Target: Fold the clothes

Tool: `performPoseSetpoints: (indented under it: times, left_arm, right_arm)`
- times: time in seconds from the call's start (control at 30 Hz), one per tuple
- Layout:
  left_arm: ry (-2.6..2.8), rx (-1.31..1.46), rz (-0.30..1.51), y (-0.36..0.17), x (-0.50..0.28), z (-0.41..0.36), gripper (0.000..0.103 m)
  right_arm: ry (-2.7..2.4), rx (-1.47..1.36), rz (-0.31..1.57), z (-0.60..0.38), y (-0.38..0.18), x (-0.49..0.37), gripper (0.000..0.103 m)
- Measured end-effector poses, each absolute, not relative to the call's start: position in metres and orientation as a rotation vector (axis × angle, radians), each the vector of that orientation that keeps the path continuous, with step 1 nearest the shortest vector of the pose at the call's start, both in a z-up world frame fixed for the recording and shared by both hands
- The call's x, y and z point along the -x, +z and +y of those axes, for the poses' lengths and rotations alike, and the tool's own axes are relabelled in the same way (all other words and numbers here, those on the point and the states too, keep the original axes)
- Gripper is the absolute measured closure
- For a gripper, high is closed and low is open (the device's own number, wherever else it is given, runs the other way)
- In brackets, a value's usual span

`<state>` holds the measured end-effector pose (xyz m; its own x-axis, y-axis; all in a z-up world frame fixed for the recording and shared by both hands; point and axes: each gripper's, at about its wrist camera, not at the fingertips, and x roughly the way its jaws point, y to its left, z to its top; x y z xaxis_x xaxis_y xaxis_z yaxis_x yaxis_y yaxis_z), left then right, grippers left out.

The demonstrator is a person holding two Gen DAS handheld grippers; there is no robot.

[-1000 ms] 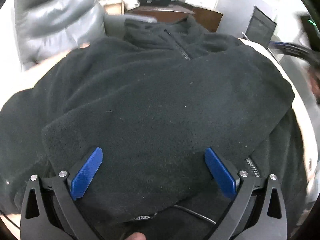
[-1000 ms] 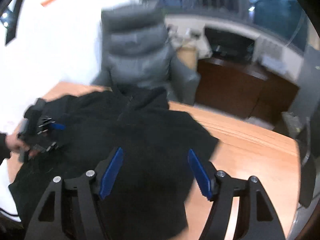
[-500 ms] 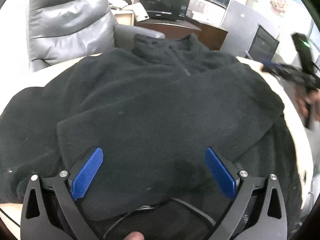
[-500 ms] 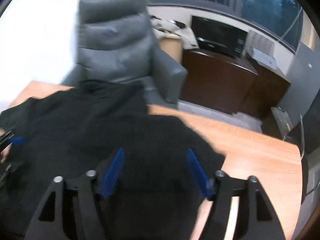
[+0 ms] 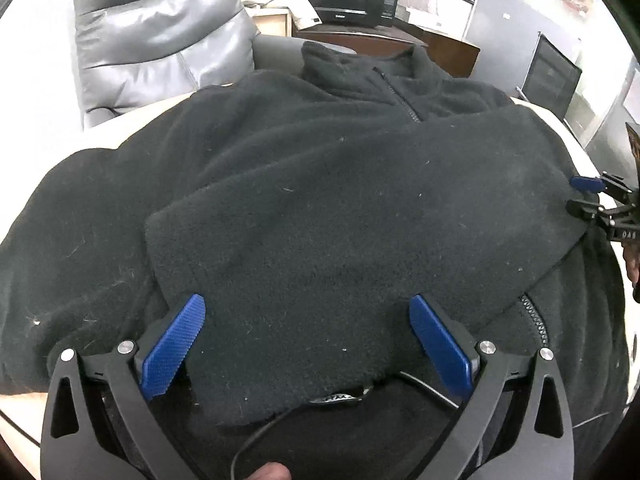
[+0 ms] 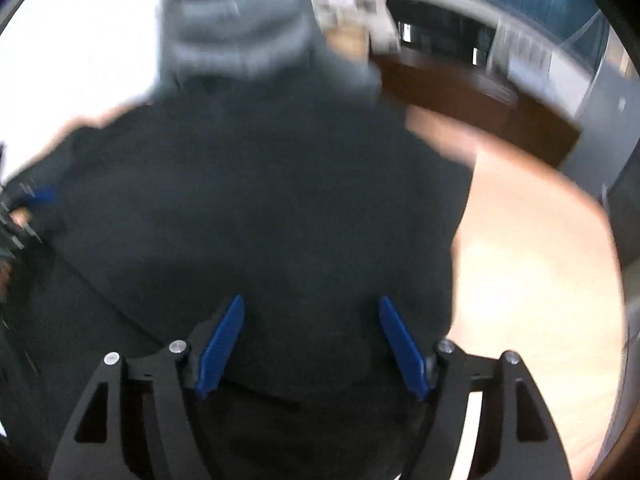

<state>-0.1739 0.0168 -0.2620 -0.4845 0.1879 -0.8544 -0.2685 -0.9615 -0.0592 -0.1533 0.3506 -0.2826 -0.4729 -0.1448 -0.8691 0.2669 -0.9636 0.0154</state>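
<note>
A black fleece jacket (image 5: 320, 208) with a zip collar lies spread on the wooden table, one sleeve folded across its front. My left gripper (image 5: 306, 344) is open, its blue pads wide apart just above the folded sleeve's near end. My right gripper (image 6: 310, 340) is open over the jacket (image 6: 260, 200), close to its right side; that view is blurred. The right gripper also shows in the left wrist view (image 5: 596, 204) at the jacket's right edge. The left gripper shows at the left edge of the right wrist view (image 6: 24, 208).
A grey leather chair (image 5: 156, 40) stands behind the table at the jacket's collar. Bare wooden table (image 6: 532, 272) lies to the jacket's right. A dark cabinet with a monitor (image 5: 352, 4) stands further back. A thin cable (image 5: 280, 424) runs by the left gripper's base.
My right gripper has dropped lower and closer over the jacket, reaching its right edge. My left gripper stays over the folded sleeve, tilting slightly. Both remain open.
</note>
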Motion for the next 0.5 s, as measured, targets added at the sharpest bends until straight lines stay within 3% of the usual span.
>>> performPoseSetpoints:
  times: [0.07, 0.2, 0.33, 0.5]
  left_arm:
    - [2.508, 1.422, 0.030, -0.257, 0.174, 0.003, 0.000]
    - [2.697, 1.347, -0.169, -0.219, 0.154, -0.068, 0.000]
    - [2.922, 1.286, -0.678, -0.188, 0.122, -0.199, 0.000]
    - [3.075, 1.500, -1.235, -0.216, 0.085, -0.351, 0.000]
  right_arm:
    - [-2.513, -1.443, 0.241, 0.342, -0.273, 0.152, 0.030]
    - [-2.613, -1.267, 0.167, 0.331, -0.218, 0.154, 0.030]
    - [-2.597, -1.147, 0.161, 0.308, -0.170, 0.140, 0.028]
    - [-2.540, -1.151, 0.128, 0.254, -0.169, 0.139, 0.028]
